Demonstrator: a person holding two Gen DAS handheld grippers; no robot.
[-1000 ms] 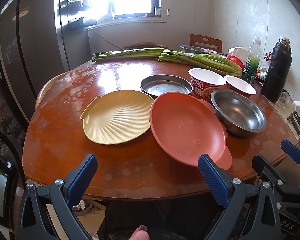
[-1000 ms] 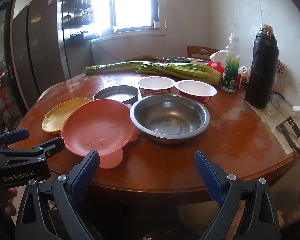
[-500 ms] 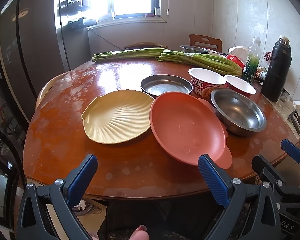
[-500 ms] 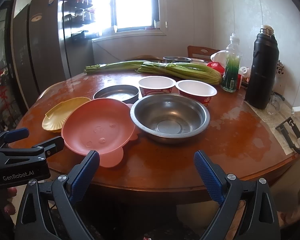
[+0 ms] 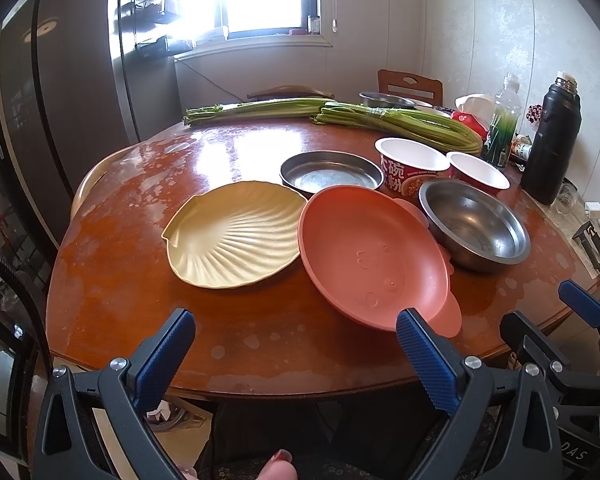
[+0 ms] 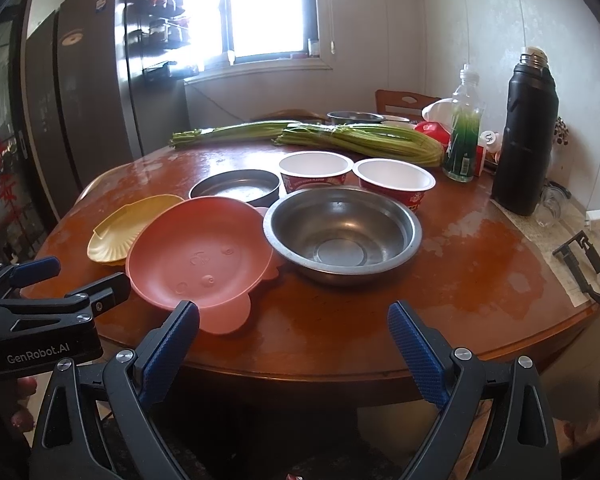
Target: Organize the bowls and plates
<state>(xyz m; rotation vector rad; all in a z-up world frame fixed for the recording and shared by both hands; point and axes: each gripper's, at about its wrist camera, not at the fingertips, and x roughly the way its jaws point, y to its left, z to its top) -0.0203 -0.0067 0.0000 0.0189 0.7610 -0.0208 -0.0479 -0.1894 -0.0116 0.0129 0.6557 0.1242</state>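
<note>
On the round wooden table [image 5: 112, 292] lie a yellow shell-shaped plate [image 5: 236, 234], a tilted pink plate [image 5: 370, 256] leaning on it, a steel bowl [image 5: 474, 226], a shallow steel dish [image 5: 331, 174] and two red paper bowls [image 5: 412, 164] [image 5: 478, 174]. My left gripper [image 5: 296, 340] is open at the table's near edge, holding nothing. My right gripper [image 6: 294, 330] is also open, just short of the pink plate [image 6: 200, 256] and steel bowl [image 6: 342, 236]. The yellow plate [image 6: 128, 226] sits left of them.
Long green vegetable bundles [image 5: 396, 122] lie across the far side. A black thermos [image 6: 524, 136], a green bottle [image 6: 464, 136] and small items stand at the right. A black phone stand [image 6: 586, 266] sits at the right edge. A chair [image 5: 410, 86] stands behind the table.
</note>
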